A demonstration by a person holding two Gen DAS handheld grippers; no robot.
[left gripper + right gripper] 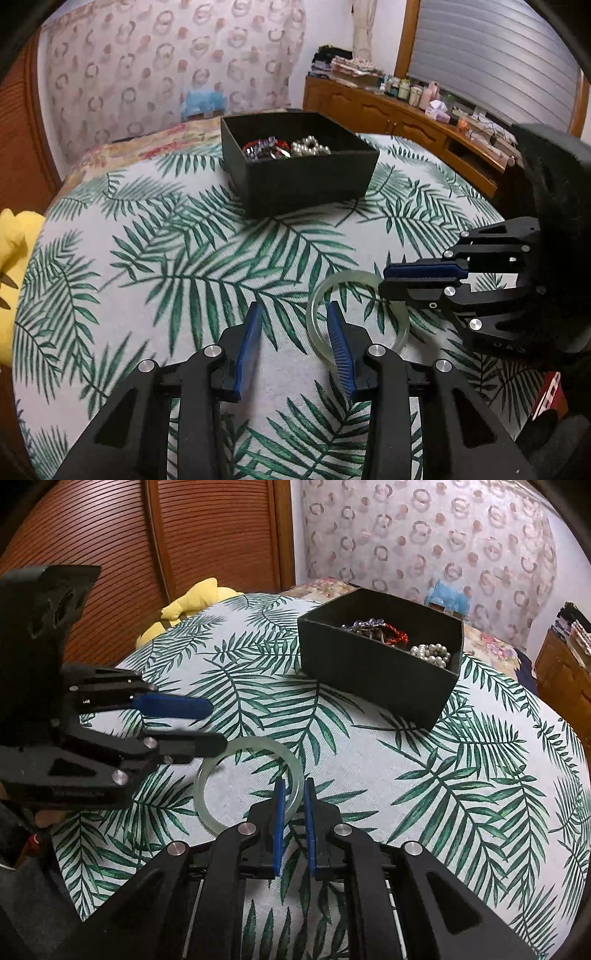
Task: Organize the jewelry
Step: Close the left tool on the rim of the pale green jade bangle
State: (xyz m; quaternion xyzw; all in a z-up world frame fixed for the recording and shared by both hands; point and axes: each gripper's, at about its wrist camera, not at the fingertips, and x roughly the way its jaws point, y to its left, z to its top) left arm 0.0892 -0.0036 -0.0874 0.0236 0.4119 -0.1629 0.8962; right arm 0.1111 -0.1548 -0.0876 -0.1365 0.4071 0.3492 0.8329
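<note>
Palm-leaf bedspread point(177, 258) across the whole near view, green fronds on white, ring-patterned wallpaper behind. Out at twelve o'clock on the cloth, a black open box point(295, 184), already holding a clump of pearls point(310, 147) on its three o'clock side and a tangle of red cord point(397, 635) and sparkly pieces next to it. Down at six o'clock from the box and well apart from it, a pale green bangle point(347, 276) lying flat on the fabric. Left gripper point(295, 332) wide open, blue pads well parted, the right-hand finger set inside the ring and the other outside it at nine o'clock, so straddling the bangle's nine o'clock rim without closing on it. Right gripper point(294, 801) coming in from the bangle's three o'clock side, narrowed to a slim gap with the rim running straight between the two blue pads; cannot tell whether those pads actually touch the band or just bracket it. From the right wrist view, left gripper low at nine o'clock, lower fingertip overlapping the ring's edge. Off at nine o'clock beyond the bedspread, something soft and yellow point(11, 258); wooden dresser point(406, 122) crowded with bottles at two o'clock; brown slatted doors point(110, 535) at ten o'clock in the right wrist view.
</note>
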